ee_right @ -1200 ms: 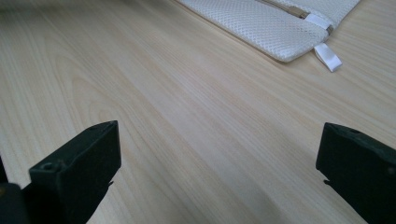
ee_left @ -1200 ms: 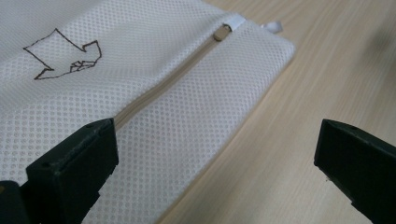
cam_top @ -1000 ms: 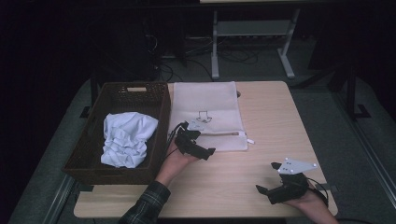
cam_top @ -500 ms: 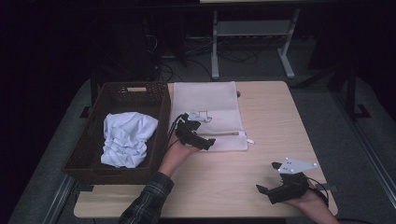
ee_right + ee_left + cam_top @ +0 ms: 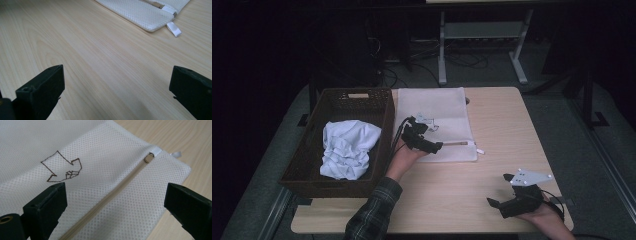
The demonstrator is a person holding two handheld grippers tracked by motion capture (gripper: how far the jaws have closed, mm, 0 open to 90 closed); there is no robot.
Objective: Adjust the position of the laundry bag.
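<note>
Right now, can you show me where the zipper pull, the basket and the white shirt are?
zipper pull [image 5: 149,158], left gripper view, its metal tab.
basket [image 5: 357,95], high view, its far rim.
white shirt [image 5: 347,149], high view, its crumpled middle.

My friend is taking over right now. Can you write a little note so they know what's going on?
Left hand-held gripper: open, jaws over the white mesh bag, holding nothing.
Right hand-held gripper: open, over bare table near the front edge.
The bag lies flat beside the basket, zipper shut, puller at its end.
A white cloth sits crumpled in the basket.
Probably left: unzip the bag and put the cloth in.
</note>
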